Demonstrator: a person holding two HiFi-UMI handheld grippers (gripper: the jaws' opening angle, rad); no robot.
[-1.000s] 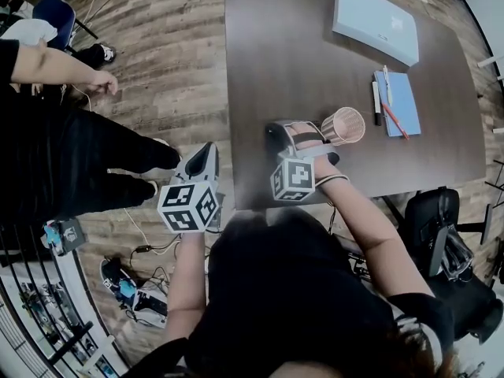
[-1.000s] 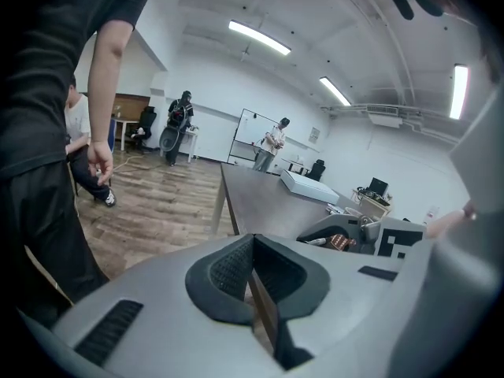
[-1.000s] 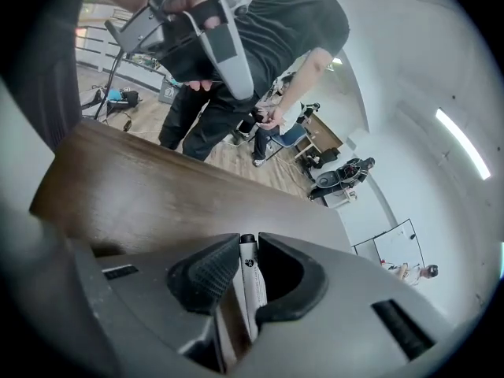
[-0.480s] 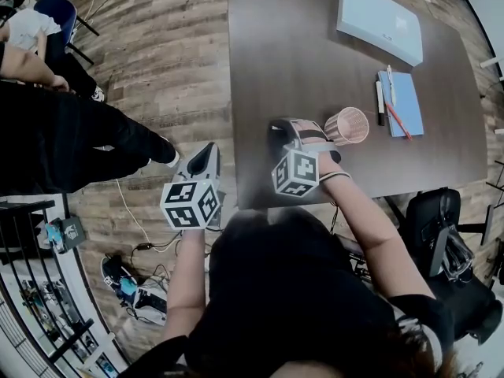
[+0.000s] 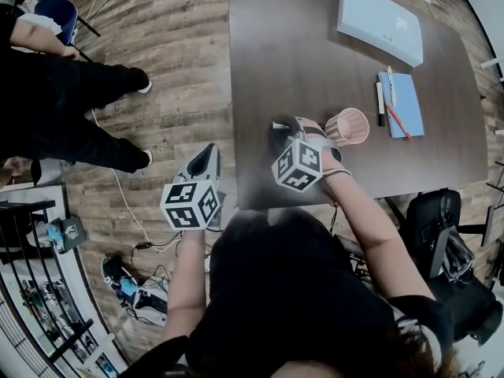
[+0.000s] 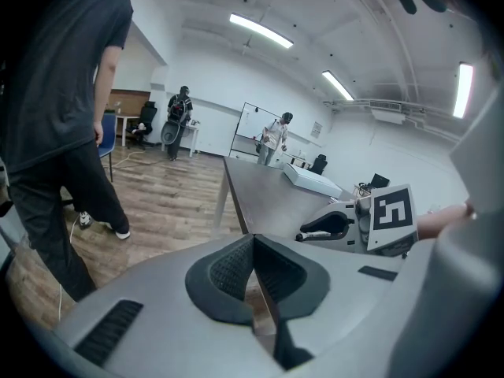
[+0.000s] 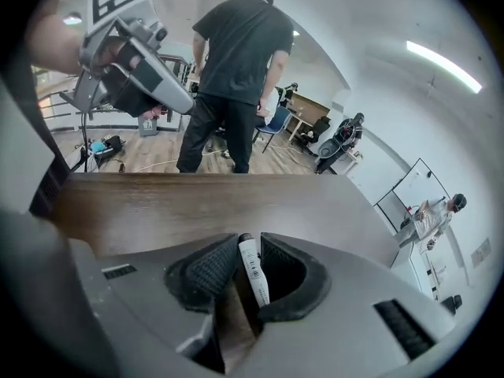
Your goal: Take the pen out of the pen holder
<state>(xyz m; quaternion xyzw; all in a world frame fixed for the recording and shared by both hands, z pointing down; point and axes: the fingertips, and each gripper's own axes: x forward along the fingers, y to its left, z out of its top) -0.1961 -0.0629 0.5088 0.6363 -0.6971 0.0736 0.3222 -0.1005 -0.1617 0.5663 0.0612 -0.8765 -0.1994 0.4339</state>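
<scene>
Head view, right claw (image 5: 277, 128): held low over the near-left part of the dark surface (image 5: 291, 46), just left of the pink mesh pen holder (image 5: 347, 126). It is probably there to lay its load down clear of the holder.
Head view, left claw (image 5: 206, 157): off the surface's left edge, over the wooden floor, and it looks parked out of the way.
Head view, other things: a blue notebook (image 5: 405, 93) to the right of the holder carries a red pen (image 5: 396, 121) and a black marker (image 5: 378, 101). A white box (image 5: 378, 20) lies at the far right.
Left gripper view, left claw (image 6: 253, 246): the pads meet at the tips with nothing between them.
Right gripper view, right claw (image 7: 249, 246): the jaws have just been opening. The white pen (image 7: 253, 270) slants between the pads, leaning on the right one with a gap at the left, so it looks loose rather than clamped. It is already out of the holder.
Right gripper view, writing: there is dark print on the pen's barrel, too small to read. The cubes carry only black-and-white square markers.
</scene>
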